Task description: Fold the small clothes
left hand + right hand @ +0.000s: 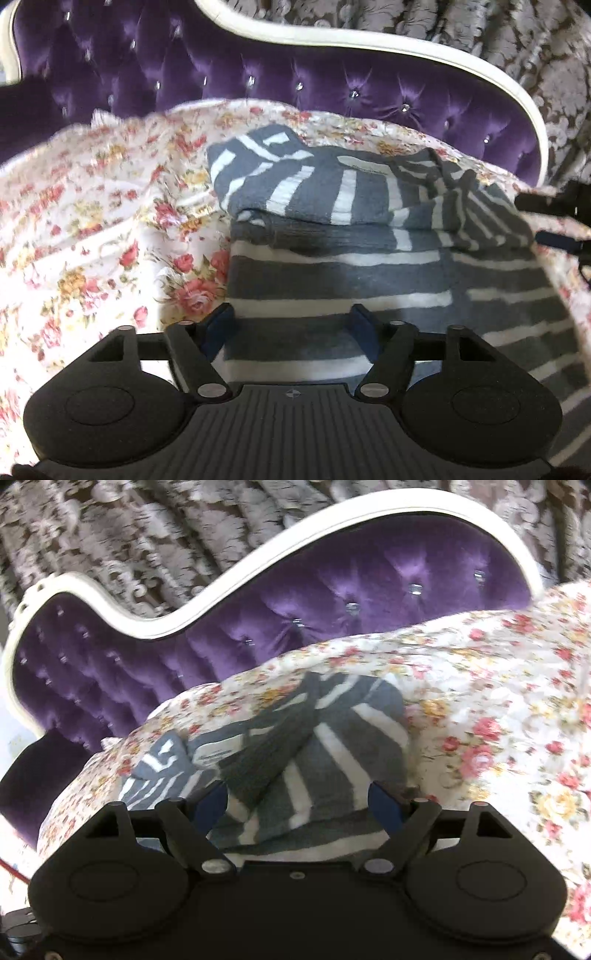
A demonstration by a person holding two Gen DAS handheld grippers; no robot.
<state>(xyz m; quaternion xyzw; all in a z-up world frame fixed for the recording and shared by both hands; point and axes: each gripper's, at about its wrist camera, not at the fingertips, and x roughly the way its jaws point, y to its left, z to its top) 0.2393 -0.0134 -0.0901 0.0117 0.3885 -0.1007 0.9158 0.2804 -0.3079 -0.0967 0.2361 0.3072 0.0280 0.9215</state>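
Lying on the rose-print floral bedspread (92, 229), the grey-and-white striped knit garment (369, 258) sits half-folded — both the left gripper (291, 317) and right gripper (297, 799) gape wide, empty; a shallow pinch could drag 1 layer, undoing folds.

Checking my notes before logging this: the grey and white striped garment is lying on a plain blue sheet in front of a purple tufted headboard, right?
Not quite. The sheet is white with red and yellow roses, not plain blue, as the left wrist view shows. The striped garment and purple tufted headboard are as you said.
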